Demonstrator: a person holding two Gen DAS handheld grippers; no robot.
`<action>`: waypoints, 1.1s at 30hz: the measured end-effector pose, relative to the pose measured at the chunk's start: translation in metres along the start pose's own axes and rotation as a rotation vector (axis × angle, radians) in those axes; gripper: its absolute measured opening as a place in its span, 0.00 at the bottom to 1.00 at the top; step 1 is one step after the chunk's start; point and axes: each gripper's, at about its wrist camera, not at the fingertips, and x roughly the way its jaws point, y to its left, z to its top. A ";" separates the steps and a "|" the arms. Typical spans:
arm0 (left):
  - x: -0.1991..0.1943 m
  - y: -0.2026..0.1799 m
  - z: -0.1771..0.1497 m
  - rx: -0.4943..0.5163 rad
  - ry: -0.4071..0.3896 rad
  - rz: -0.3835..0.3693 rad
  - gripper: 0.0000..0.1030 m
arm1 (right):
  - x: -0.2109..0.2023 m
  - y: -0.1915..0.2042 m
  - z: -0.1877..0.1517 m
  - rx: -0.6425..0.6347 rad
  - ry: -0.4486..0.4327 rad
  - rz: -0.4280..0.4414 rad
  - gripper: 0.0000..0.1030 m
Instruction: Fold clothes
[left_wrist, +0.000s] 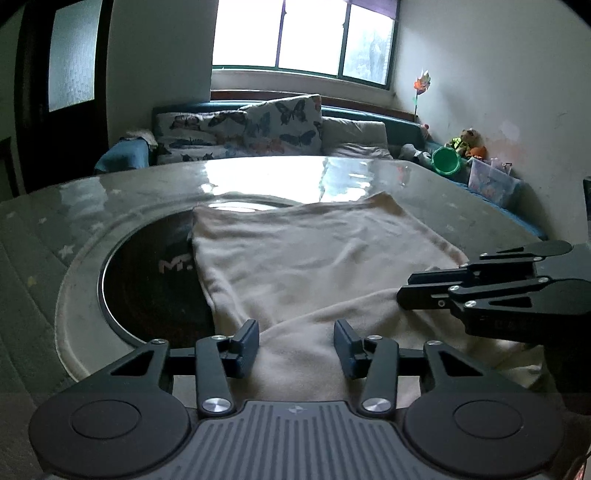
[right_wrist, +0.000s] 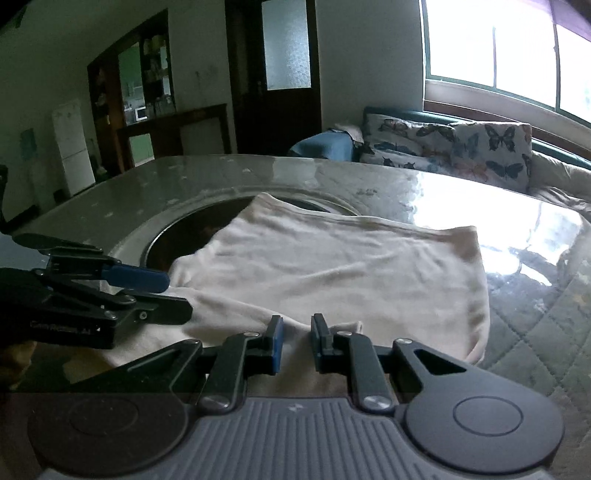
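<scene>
Both jaws parted, gripping nothing, over a cream folded cloth garment (left_wrist: 306, 266).

Left gripper (left_wrist: 295, 341) spreads wide at lower centre; right gripper (right_wrist: 297, 341) narrower; garment overlaps the glossy grey table's (left_wrist: 92, 206) dark round inset (left_wrist: 147, 277).

A folded garment (left_wrist: 306, 258) lies on a glass-topped table (left_wrist: 258, 177), its left edge overlapping a round inset (left_wrist: 147, 273) in the tabletop. The left gripper (left_wrist: 295, 345) sits at the bottom centre of the left wrist view, over the garment's near edge; the right gripper (left_wrist: 417, 295) enters from the right. Behind the table, a sofa (left_wrist: 351, 114) with cushions (left_wrist: 284, 123) stands below a window (left_wrist: 306, 33).
</scene>
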 end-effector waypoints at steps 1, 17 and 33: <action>0.001 0.000 -0.001 0.001 0.001 -0.001 0.47 | 0.000 -0.001 0.000 0.002 0.000 0.002 0.15; -0.020 -0.015 -0.018 0.119 -0.018 0.017 0.50 | -0.039 0.006 -0.031 -0.093 0.005 0.017 0.29; -0.046 -0.016 -0.021 0.155 -0.047 0.022 0.55 | -0.062 0.003 -0.033 -0.071 -0.013 0.032 0.37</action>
